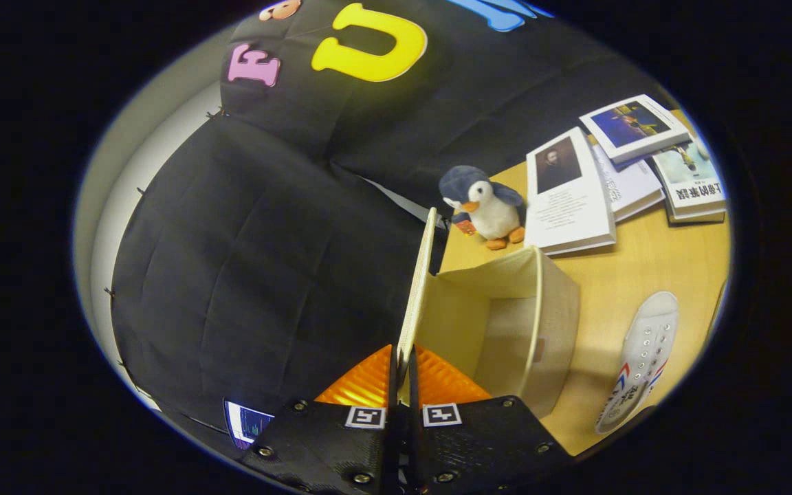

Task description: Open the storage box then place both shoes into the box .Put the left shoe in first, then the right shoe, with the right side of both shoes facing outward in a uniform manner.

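Jaws pinch flat lid (418,289) of fabric box (547,323).

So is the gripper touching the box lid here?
Touching. In the gripper view the two fingers are closed on the lower edge of the lid, which stands raised on edge above the open box; the gripper pinches it with no gap.

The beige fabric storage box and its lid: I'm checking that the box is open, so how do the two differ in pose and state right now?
The beige fabric storage box rests on the wooden table with its hollow inside exposed; its flat beige lid stands raised on edge beside the opening. The box is free of the gripper, while the lid is pinched between the fingers. Both share the same pale cloth look.
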`<state>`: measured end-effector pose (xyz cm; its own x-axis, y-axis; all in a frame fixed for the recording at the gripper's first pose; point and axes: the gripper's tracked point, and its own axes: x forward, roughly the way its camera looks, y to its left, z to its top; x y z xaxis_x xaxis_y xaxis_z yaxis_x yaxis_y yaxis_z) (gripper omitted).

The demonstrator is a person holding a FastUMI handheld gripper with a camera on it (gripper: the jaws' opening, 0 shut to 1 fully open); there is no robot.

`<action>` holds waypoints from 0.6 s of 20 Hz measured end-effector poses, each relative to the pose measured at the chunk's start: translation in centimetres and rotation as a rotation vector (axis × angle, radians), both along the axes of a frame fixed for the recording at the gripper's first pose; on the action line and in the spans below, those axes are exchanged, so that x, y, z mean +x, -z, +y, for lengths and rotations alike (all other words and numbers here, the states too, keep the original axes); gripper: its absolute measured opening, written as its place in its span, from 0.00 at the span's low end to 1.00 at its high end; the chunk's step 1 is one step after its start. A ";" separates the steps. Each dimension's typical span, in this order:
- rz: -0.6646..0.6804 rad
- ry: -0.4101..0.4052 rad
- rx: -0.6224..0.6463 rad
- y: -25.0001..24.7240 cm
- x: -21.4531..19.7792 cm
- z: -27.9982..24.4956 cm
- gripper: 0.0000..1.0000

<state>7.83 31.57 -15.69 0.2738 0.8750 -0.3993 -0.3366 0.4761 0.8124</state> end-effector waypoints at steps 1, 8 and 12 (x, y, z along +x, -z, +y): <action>-0.014 -0.017 0.008 -0.9 -0.2 1.4 0.06; -0.006 -0.105 0.045 -3.6 -1.3 12.0 0.09; -0.010 -0.154 0.026 -3.1 -2.5 16.8 0.09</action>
